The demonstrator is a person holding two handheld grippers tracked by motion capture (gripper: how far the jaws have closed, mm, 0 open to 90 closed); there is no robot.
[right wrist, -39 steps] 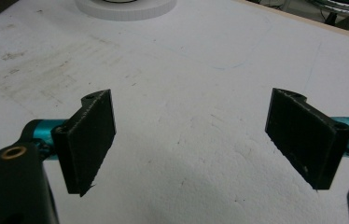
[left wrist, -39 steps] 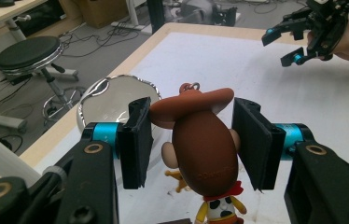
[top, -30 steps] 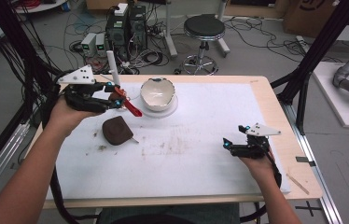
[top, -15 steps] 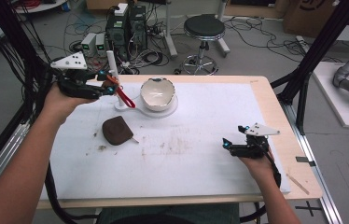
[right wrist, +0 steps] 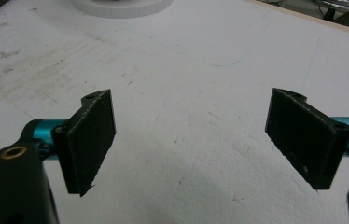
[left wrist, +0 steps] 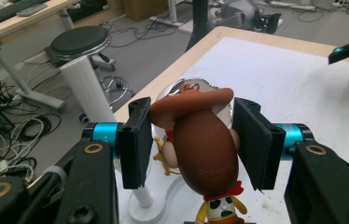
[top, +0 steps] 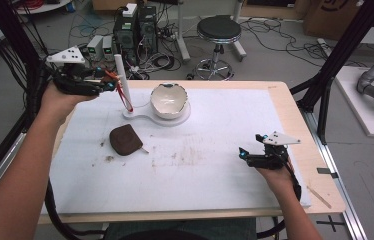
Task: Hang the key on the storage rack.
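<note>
Toy figure (left wrist: 204,154), brown-hatted, with a red neckerchief and a cow-print vest, clamped by its hat between the two pads of the left gripper (left wrist: 191,140). In the left gripper view the hat (left wrist: 205,140) faces the camera and the body hangs below it, cut off by the lower edge of the frame. In the high view the figure (top: 109,76) shows as a small orange-red shape at the tip of the left gripper (top: 106,82), which is held in the air above the far left corner of the surface (top: 215,185), level with the top of a white post (top: 121,80).

The post stands upright on a flat white base (top: 140,116); a red strip (top: 126,99) runs down its side. On the round end of the same base sits a white bowl (top: 169,100) with a jagged rim, just right of the post. Nearer the person, on the white mat covering the surface, lies a dark brown rounded piece (top: 125,140), with brown crumbs and smears scattered beside it.

The right gripper (top: 245,153) rests at the near right of the mat, well apart from the figure. In the right gripper view its jaws stand wide apart with nothing but bare mat (right wrist: 186,116) between them.

Beyond the surface: a black stool (top: 218,30), grey boxes and cables on the floor.
</note>
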